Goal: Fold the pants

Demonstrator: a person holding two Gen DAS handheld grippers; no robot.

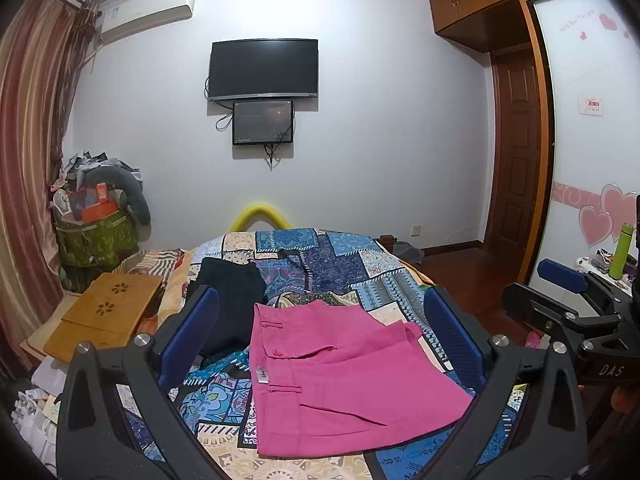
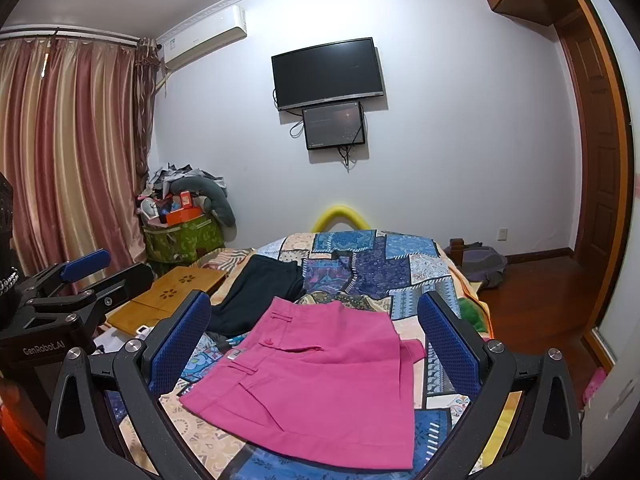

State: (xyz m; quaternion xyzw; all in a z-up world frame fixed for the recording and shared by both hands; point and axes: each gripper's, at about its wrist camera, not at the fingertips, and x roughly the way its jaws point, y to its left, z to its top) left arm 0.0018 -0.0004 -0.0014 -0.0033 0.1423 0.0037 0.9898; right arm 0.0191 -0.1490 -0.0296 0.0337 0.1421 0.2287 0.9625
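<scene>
Pink pants (image 1: 344, 384) lie folded into a compact rectangle on the patchwork bedspread (image 1: 340, 264), waistband to the left; they also show in the right wrist view (image 2: 320, 380). My left gripper (image 1: 320, 320) is open and empty, held above the pants. My right gripper (image 2: 316, 324) is open and empty above them too. The right gripper shows at the right edge of the left wrist view (image 1: 568, 280), and the left gripper at the left edge of the right wrist view (image 2: 84, 264).
A dark folded garment (image 1: 228, 300) lies on the bed beyond the pants. A wooden lap tray (image 1: 108, 308) sits at the bed's left. A green bin piled with clutter (image 1: 96, 220) stands by the curtain. Wooden floor and a door (image 1: 516, 152) are on the right.
</scene>
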